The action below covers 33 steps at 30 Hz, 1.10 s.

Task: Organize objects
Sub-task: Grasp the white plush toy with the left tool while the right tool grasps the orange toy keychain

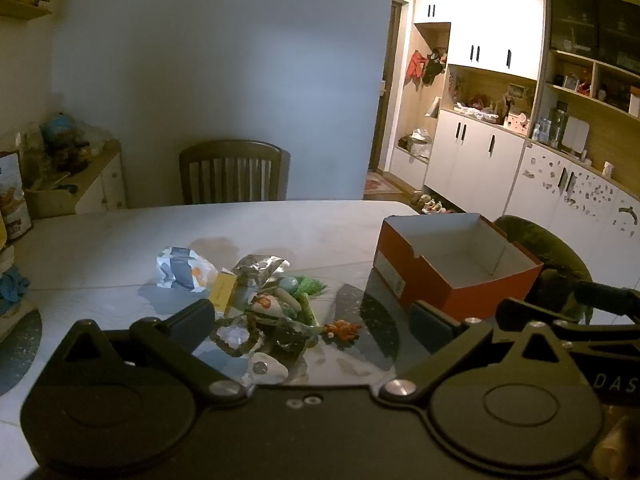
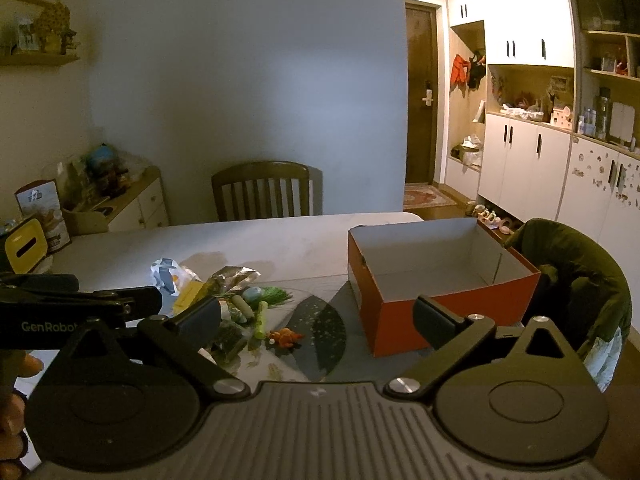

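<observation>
Both tools hung above the near edge of the table [image 1: 120,232], nothing grasped: the left gripper [image 1: 316,320] stood spread wide over the heap of small objects [image 1: 260,304], and the right gripper [image 2: 316,316] was likewise released, aimed between that heap and the red box [image 2: 440,280]. The task looked to be at its opening step, no pick yet made, the box interior bare. The heap lay left of centre: a crumpled printed bag [image 1: 184,268] at its far left, a yellow carton [image 1: 223,290], silver foil [image 1: 260,266], a green stick [image 2: 262,318], and a small orange toy [image 2: 285,337] lying apart at the near right. Judged next: drop onto one outlying piece, likely the orange toy, then carry right to the box. Tangled wrappers could drag neighbours. A wooden chair [image 2: 262,190] stood beyond the table, a green seat [image 2: 576,280] just right of the box.
</observation>
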Available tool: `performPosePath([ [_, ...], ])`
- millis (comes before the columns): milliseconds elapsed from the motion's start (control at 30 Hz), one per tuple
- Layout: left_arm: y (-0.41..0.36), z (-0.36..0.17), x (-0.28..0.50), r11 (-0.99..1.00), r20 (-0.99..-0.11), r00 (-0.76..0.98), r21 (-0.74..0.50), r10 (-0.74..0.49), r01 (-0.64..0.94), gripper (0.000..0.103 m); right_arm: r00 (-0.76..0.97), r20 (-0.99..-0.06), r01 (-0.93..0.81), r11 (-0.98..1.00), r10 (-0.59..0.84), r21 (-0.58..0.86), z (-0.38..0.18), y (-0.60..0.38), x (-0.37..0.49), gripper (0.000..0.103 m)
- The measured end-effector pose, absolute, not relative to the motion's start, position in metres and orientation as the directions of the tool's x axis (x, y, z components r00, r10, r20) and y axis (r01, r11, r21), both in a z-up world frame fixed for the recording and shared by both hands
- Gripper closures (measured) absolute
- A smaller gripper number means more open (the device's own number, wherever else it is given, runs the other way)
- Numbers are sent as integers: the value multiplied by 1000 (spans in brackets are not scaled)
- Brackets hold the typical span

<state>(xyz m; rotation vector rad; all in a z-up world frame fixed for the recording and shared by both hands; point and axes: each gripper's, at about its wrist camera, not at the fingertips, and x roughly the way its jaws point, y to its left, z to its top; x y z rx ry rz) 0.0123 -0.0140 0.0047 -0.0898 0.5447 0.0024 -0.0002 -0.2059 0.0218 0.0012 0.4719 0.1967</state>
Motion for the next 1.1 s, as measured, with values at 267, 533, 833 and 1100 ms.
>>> performPosePath([
  [267, -10, 3, 15, 996, -525, 851, -86, -15, -36, 0, 877, -446, -183, 983, 179, 34, 22, -204, -1, 0],
  [533, -1, -9, 27, 992, -574, 819, -103, 6, -78, 1, 870, -452, -220, 976, 196, -1, 19, -194, 4, 0],
  [833, 22, -42, 60, 981, -684, 730, -130, 18, -146, 0, 788, -534, -359, 933, 307, 7, -3, -181, 44, 0],
  [1100, 33, -88, 98, 971, -745, 666, -139, 27, -195, 2, 704, -622, -426, 904, 344, 18, -37, -179, 101, 0],
])
